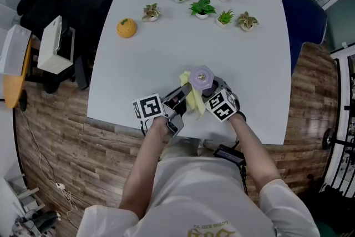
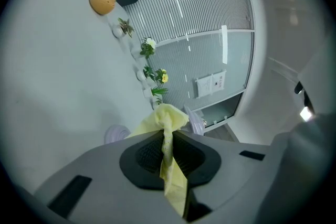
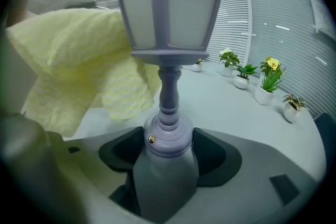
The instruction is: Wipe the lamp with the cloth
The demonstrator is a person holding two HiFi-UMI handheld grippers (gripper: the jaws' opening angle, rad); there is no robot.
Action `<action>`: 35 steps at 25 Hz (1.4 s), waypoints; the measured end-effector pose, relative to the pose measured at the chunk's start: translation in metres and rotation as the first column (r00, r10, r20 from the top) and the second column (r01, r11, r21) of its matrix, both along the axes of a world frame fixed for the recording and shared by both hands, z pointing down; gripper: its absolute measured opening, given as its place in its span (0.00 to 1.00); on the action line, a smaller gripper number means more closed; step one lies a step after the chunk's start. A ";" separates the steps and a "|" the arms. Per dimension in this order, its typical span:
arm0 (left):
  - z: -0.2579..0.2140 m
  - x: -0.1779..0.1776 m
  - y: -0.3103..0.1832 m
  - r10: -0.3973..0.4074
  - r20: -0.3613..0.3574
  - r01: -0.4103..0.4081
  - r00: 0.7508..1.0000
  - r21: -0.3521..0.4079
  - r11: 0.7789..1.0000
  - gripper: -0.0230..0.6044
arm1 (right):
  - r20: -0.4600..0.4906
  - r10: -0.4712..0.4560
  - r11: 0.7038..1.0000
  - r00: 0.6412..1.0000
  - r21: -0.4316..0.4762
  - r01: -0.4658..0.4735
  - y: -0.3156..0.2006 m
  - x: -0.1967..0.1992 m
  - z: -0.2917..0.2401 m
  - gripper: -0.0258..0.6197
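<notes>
Between right claw [image 3: 167, 155] jaws, lamp [image 3: 169, 13] base, left claw [image 2: 167, 153] pinching cloth [image 2: 164, 118]

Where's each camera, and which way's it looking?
Head view: on the person's head, looking down at the table; arms, left gripper and right gripper show.
Left gripper view: on the left gripper, facing the blinds; its jaws pinch the cloth.
Right gripper view: on the right gripper, facing the plants; its jaws clamp the lamp.
Shared: all show cloth and plants.
</notes>
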State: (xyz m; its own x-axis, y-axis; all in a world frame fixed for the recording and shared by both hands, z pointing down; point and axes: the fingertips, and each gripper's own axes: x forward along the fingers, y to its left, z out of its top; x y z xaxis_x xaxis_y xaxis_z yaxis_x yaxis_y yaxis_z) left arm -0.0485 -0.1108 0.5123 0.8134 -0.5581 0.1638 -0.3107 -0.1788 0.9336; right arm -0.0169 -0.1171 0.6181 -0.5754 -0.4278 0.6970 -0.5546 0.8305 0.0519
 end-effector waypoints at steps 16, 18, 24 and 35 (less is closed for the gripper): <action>-0.012 0.021 0.017 0.066 0.020 -0.066 0.998 0.029 0.997 0.08 | -0.002 0.003 1.000 1.000 -0.009 -0.003 0.001 0.000 -0.001 0.53; -0.012 0.022 0.017 0.069 0.023 -0.070 0.997 0.030 0.997 0.08 | -0.002 0.005 1.000 1.000 -0.009 -0.005 0.000 0.000 -0.001 0.53; -0.003 0.023 0.015 0.081 0.051 -0.082 0.995 0.028 0.996 0.08 | -0.003 0.004 1.000 1.000 -0.009 -0.004 0.001 0.000 0.000 0.53; 0.015 0.021 0.008 0.087 0.072 -0.087 0.994 0.000 0.996 0.08 | 0.000 0.002 1.000 1.000 -0.009 -0.002 0.000 -0.001 -0.001 0.53</action>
State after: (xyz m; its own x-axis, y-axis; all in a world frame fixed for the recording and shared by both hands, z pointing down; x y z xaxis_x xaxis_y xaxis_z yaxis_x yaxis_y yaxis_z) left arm -0.0275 -0.1031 0.5275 0.8453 -0.4861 0.2219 -0.3601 -0.2112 0.9087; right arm -0.0176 -0.1173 0.6174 -0.5750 -0.4224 0.7007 -0.5558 0.8301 0.0443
